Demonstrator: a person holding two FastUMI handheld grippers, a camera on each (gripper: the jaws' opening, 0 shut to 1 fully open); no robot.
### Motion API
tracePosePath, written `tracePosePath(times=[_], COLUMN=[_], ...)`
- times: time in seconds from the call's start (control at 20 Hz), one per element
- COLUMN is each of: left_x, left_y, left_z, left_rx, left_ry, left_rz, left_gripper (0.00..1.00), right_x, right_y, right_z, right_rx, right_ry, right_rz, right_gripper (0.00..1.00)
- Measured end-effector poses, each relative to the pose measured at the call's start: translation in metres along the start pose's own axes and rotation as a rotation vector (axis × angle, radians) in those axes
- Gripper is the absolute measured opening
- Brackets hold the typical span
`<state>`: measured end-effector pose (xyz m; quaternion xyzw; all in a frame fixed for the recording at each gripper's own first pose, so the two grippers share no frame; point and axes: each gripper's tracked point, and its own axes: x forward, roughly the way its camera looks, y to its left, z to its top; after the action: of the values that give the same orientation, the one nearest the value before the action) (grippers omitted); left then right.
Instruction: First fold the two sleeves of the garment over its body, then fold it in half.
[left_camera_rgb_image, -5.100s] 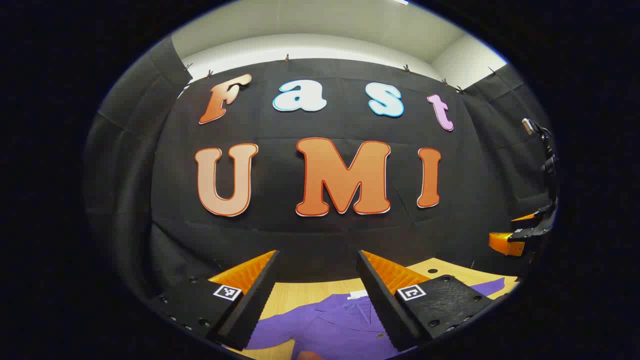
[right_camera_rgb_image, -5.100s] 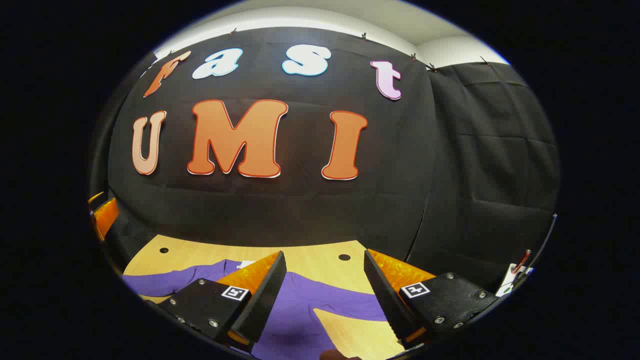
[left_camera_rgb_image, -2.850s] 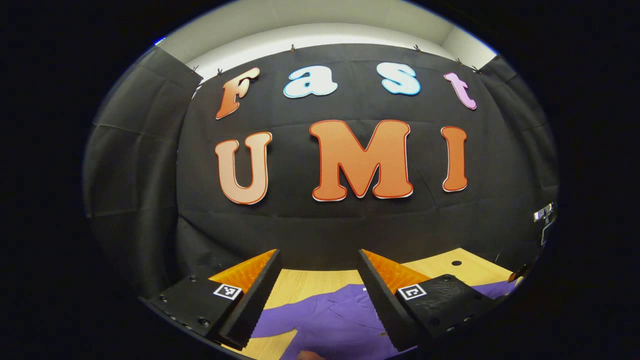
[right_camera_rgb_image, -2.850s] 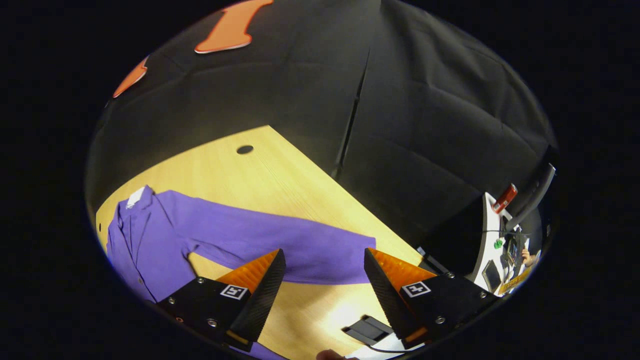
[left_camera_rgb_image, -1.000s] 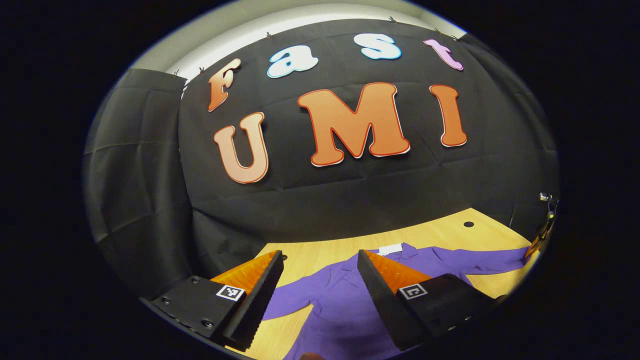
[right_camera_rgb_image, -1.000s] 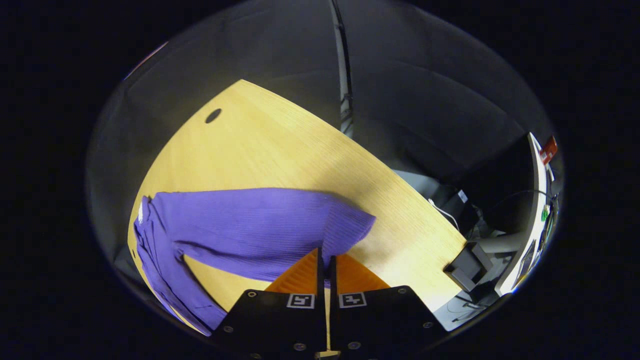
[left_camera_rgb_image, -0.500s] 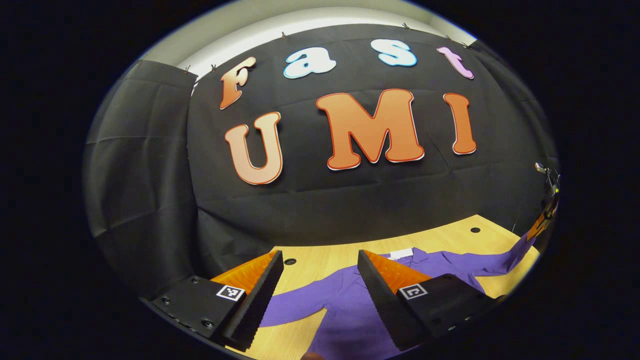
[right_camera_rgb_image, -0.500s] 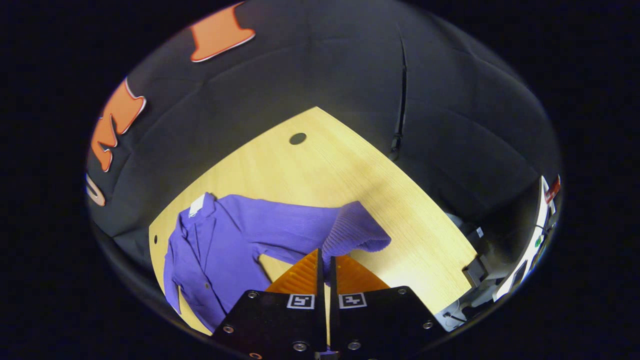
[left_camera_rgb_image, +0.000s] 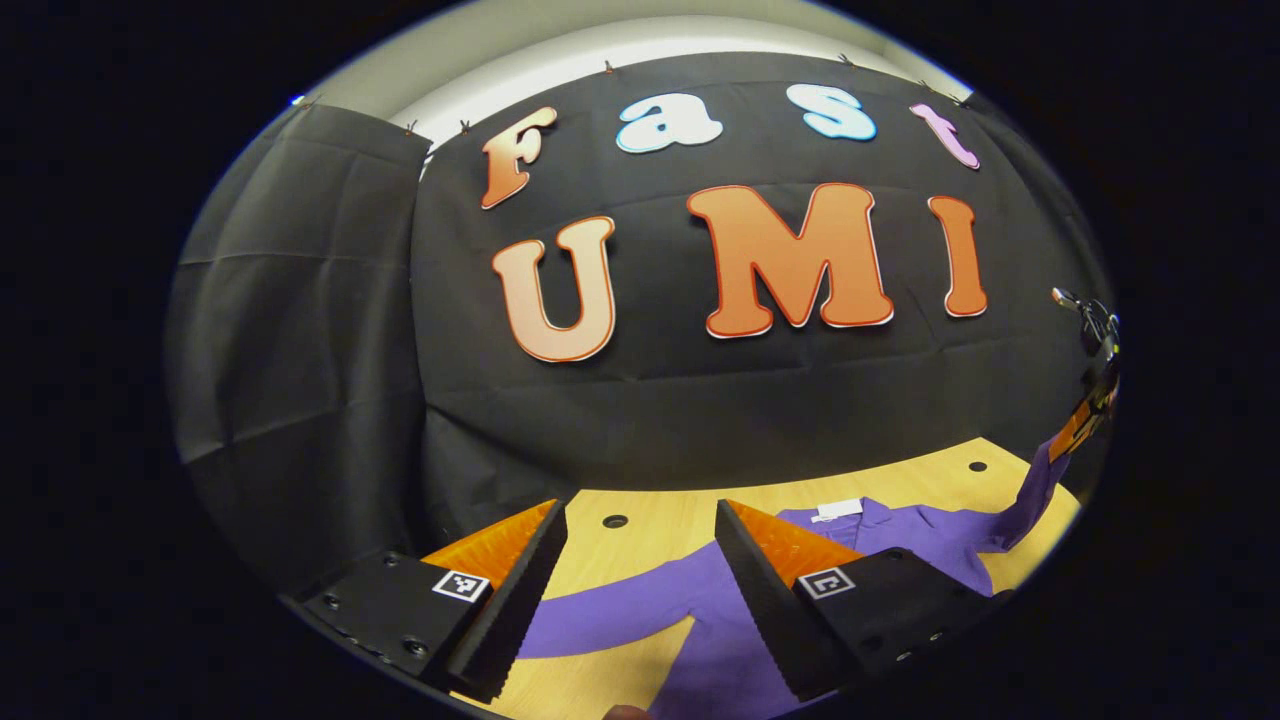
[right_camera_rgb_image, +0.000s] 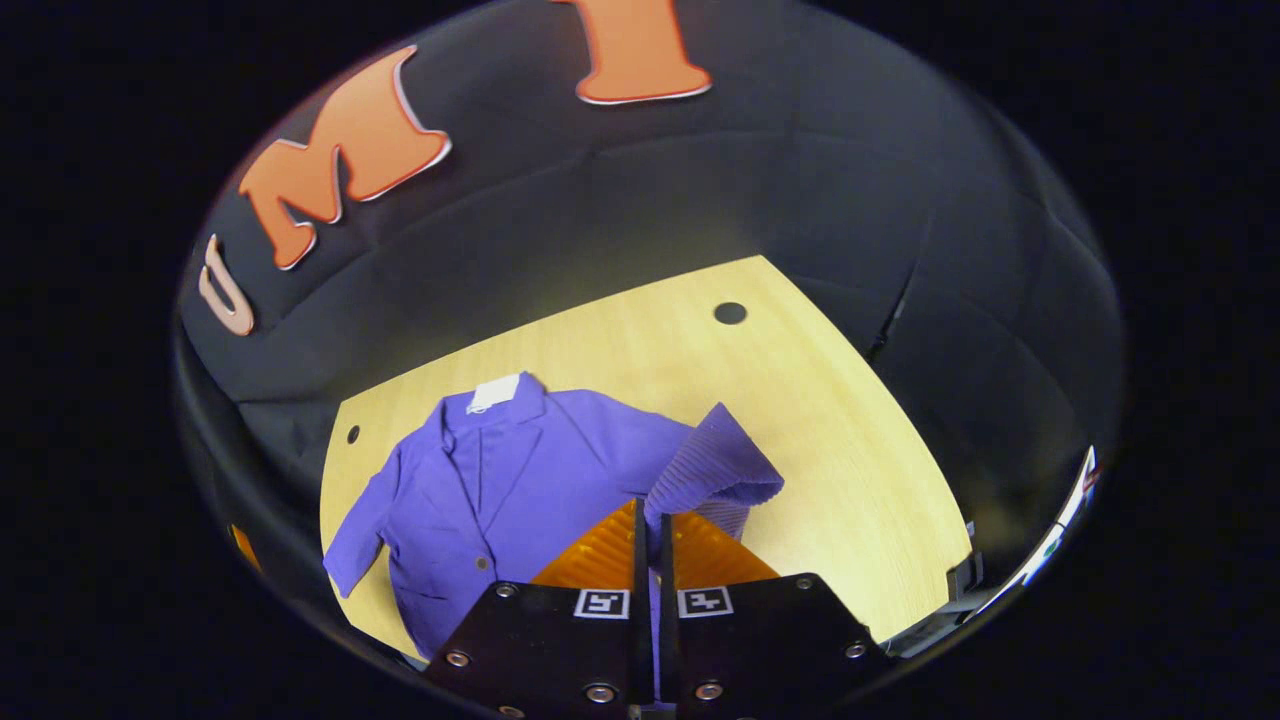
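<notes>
While the right tool (right_camera_rgb_image: 649, 530) pinches the purple garment's sleeve (right_camera_rgb_image: 712, 470) above the wooden table (right_camera_rgb_image: 850, 480), the left tool (left_camera_rgb_image: 640, 540) hangs open.

My right tool (right_camera_rgb_image: 650, 530), wide open seconds ago, now pinches the purple garment's sleeve cuff (right_camera_rgb_image: 715, 465) and carries it off the tabletop (right_camera_rgb_image: 850, 450), up toward the garment's body (right_camera_rgb_image: 500, 480).

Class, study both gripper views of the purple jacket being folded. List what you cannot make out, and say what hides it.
- Jacket hem: right gripper view, hidden behind the right claw.
- Gripped cuff: its edge vanishes between the shut fingers.
- Jacket's lower body: left gripper view, cut off by the image edge and the left claw.
- White collar label: too small to read.
</notes>
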<state>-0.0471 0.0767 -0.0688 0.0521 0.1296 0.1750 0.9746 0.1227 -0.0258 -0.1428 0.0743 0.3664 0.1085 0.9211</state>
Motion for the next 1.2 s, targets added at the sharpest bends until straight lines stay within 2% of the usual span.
tracePosePath(times=[0.35, 0.55, 0.7, 0.75, 0.9, 1.05, 1.1, 1.15, 1.2], left_x=[-0.006, -0.013, -0.018, -0.019, -0.023, -0.022, -0.020, -0.017, -0.013], left_y=[0.060, 0.104, 0.135, 0.145, 0.171, 0.188, 0.192, 0.195, 0.196], left_z=[-0.016, -0.030, -0.043, -0.045, -0.059, -0.064, -0.067, -0.068, -0.072], left_rx=[-0.025, -0.043, -0.056, -0.061, -0.048, -0.042, -0.040, -0.038, -0.040], left_ry=[0.021, 0.037, 0.058, 0.065, 0.088, 0.102, 0.108, 0.115, 0.119], left_rz=[0.094, 0.166, 0.218, 0.232, 0.276, 0.300, 0.303, 0.308, 0.308], left_gripper=[0.98, 0.96, 0.98, 0.96, 0.96, 0.98, 0.99, 0.98, 0.98], right_x=[0.013, 0.028, 0.045, 0.049, 0.058, 0.064, 0.061, 0.056, 0.050], right_y=[0.114, 0.193, 0.243, 0.258, 0.291, 0.307, 0.318, 0.331, 0.341], right_z=[0.002, -0.004, -0.013, -0.018, -0.033, -0.048, -0.054, -0.058, -0.058], right_rx=[-0.175, -0.284, -0.365, -0.386, -0.421, -0.413, -0.392, -0.370, -0.349], right_ry=[0.001, 0.012, 0.025, 0.030, 0.052, 0.094, 0.109, 0.109, 0.095], right_rz=[0.101, 0.172, 0.192, 0.203, 0.230, 0.243, 0.276, 0.316, 0.349], right_gripper=[0.03, 0.03, 0.03, 0.03, 0.03, 0.03, 0.05, 0.00, 0.21])
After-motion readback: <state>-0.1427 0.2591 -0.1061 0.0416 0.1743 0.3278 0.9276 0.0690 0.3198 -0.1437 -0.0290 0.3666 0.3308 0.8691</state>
